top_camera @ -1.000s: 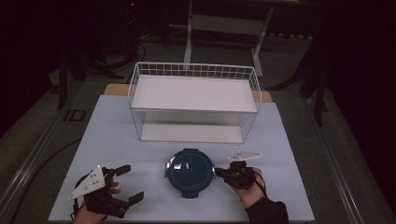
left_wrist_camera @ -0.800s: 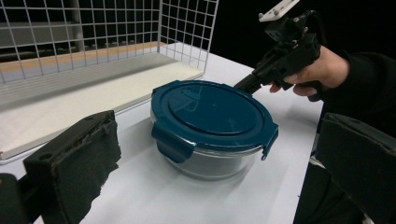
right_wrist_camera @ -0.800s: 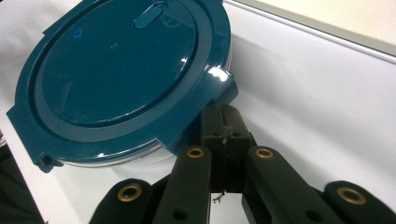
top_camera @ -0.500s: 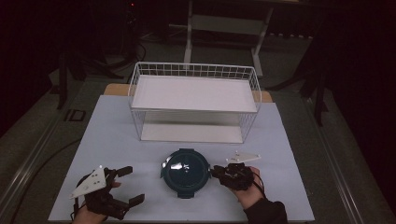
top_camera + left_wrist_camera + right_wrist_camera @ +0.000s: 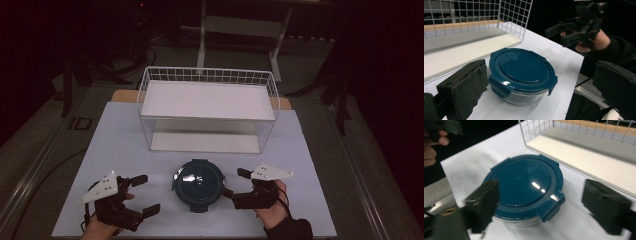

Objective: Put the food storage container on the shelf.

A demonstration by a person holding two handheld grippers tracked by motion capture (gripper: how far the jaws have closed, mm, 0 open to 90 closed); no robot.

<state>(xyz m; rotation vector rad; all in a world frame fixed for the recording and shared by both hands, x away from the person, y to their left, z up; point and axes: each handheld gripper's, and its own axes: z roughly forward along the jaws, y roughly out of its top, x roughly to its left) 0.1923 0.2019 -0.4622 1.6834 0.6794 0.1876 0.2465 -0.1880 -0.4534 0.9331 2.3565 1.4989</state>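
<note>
Two grippers flank a round container (image 5: pixel 198 184) with a dark blue clip-on lid (image 5: pixel 521 68), which sits on the white tabletop (image 5: pixel 125 145) between them.

The right gripper (image 5: pixel 239 186) hovers just beside the container, at its right edge in the high view. Its jaws have just been opening and now stand wide, with nothing pressed between the pads. In the right gripper view the container (image 5: pixel 526 186) lies in front of the two jaws, one jaw low to its left and the other off to its right; a lid clip (image 5: pixel 552 207) points toward the camera. Neither jaw touches the container there, as far as the blur allows.

The left gripper (image 5: pixel 144 195) is held a little apart from the container, on its other side. Its jaws are spread wide and hold nothing. In the left gripper view the container sits just beyond the near jaw pad (image 5: pixel 465 87), and the right gripper (image 5: pixel 564 32) shows farther off, past the container, in the person's hand (image 5: pixel 596 41).

Beyond the container, away from both grippers, stands a white wire basket (image 5: pixel 207 76) with a flat white shelf (image 5: pixel 207 99) inside.
</note>
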